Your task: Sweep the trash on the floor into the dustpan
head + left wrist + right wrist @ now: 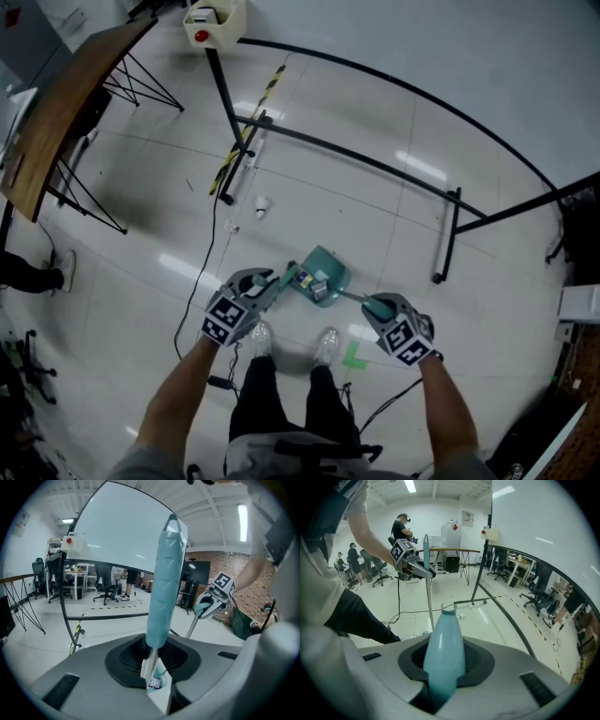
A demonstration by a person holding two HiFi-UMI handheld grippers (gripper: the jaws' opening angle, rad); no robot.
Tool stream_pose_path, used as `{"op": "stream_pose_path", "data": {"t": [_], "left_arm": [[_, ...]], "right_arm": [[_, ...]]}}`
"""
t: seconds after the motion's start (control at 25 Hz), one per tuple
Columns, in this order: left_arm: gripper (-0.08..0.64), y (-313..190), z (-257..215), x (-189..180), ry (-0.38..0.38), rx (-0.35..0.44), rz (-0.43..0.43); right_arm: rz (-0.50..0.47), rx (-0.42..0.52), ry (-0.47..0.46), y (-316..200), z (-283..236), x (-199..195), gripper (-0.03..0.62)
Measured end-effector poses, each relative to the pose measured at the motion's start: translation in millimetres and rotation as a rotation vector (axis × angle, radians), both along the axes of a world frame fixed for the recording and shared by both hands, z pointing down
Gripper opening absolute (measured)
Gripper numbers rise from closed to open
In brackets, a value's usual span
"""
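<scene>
A teal dustpan (325, 270) sits on the white floor just ahead of the person's shoes, with small items in it and a broom head against it. My left gripper (270, 284) is shut on a teal handle (163, 588) whose metal rod runs down toward the pan's left side. My right gripper (374, 305) is shut on a second teal handle (443, 653), its rod reaching the pan from the right. Which handle belongs to the broom I cannot tell. A white scrap (262, 204) and a smaller bit (232, 228) lie on the floor farther ahead. Each gripper shows in the other's view: the right gripper (206, 606) and the left gripper (414, 566).
A black whiteboard frame (375, 164) with feet stands just beyond the trash. A black cable (208, 253) trails along the floor on the left. A wooden table (56, 112) is at the far left. Green tape (353, 354) marks the floor by the right shoe. People and office chairs are in the background.
</scene>
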State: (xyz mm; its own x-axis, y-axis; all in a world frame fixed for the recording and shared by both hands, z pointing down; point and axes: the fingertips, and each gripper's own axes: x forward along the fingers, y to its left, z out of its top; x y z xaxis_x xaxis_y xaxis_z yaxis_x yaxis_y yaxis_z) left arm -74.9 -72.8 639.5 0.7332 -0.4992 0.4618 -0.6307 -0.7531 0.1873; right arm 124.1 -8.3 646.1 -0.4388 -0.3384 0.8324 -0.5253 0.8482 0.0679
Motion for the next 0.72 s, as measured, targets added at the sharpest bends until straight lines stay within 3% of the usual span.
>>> {"op": "stream_pose_path", "data": {"t": [0.16, 0.36, 0.56, 0.72], "left_arm": [[0.069, 5.5, -8.1, 24.8, 0.046, -0.01, 0.008], [0.067, -9.7, -22.7, 22.0, 0.034, 0.016, -0.036], [0.066, -29.7, -45.2, -10.3, -0.014, 0.061, -0.128], [0.064, -51.2, -62.1, -55.3, -0.051, 0.101, -0.2]], "right_arm": [[0.004, -0.002, -0.01, -1.7, 1.5, 5.0, 0.089], [-0.013, 0.034, -0.026, -7.0, -0.7, 7.9, 0.086], [0.003, 0.052, -0.07, -22.6, -14.4, 6.6, 0.086], [-0.015, 0.076, -0.083, -44.1, -26.9, -21.2, 0.086]]}}
